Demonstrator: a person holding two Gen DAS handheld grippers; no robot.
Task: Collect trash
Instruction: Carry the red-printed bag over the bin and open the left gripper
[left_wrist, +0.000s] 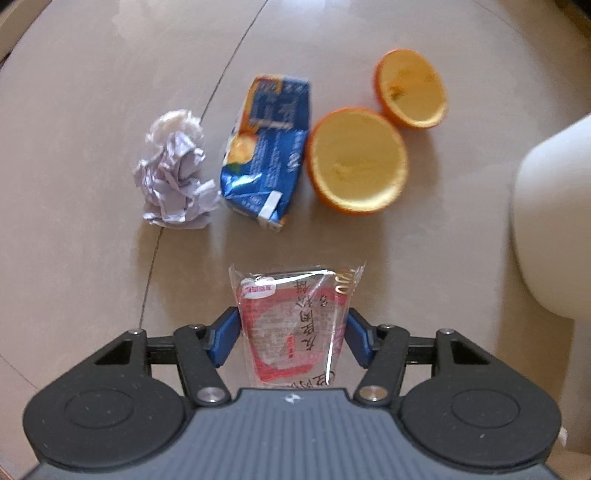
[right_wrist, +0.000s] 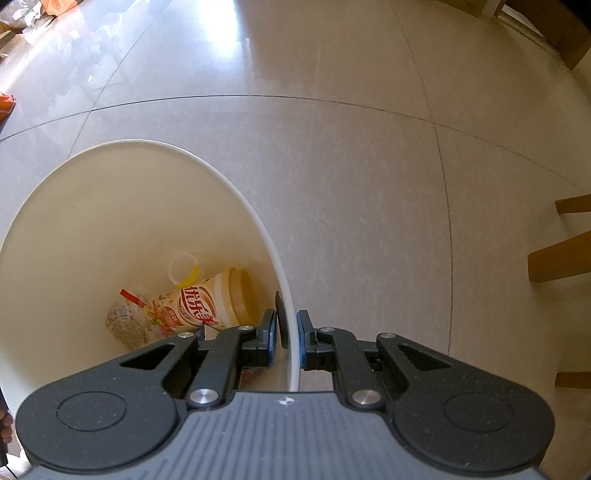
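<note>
Basically, left tongs (left_wrist: 293, 334) pinch a clear red-printed snack wrapper (left_wrist: 295, 325) at lower centre, lifted off the beige tile floor (left_wrist: 92, 110). Open floor at the upper left. Crumpled paper (left_wrist: 173, 170), blue juice carton (left_wrist: 264, 151) and two orange halves (left_wrist: 356, 160) lie in a row mid-frame; bin wall at the right edge. Right tongs (right_wrist: 286, 338) are clamped on the white bin (right_wrist: 236, 195) rim, lower centre; a milk-tea cup (right_wrist: 207, 302) lies inside. Wide bare tile at the upper right.

On the floor (left_wrist: 92, 92), the juice carton (left_wrist: 264, 147) lies between the crumpled paper (left_wrist: 173, 170) on its left and two orange halves (left_wrist: 357, 160) on its right; the snack packet (left_wrist: 295, 321) sits nearer the camera. The bin (right_wrist: 74, 206) holds a cup (right_wrist: 210, 302).
</note>
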